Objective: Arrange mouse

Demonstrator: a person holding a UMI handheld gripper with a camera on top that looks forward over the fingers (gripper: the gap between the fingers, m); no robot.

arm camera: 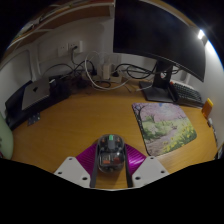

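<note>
A mouse [110, 152] with a see-through shell and dark insides sits between my two fingers, over the wooden desk [70, 125]. My gripper [111, 160] is shut on it, with the purple pads [87, 157] pressing on both its sides. A mouse mat [165, 126] printed with a flowery landscape lies on the desk ahead and to the right of the fingers. The mouse is left of the mat, not over it.
A large dark monitor [160, 35] on a stand [161, 88] stands beyond the mat, with a keyboard [186, 95] beside it. A closed laptop [38, 95] and several cables [100, 72] lie at the back left against the wall. A yellow thing [209, 108] is at the far right.
</note>
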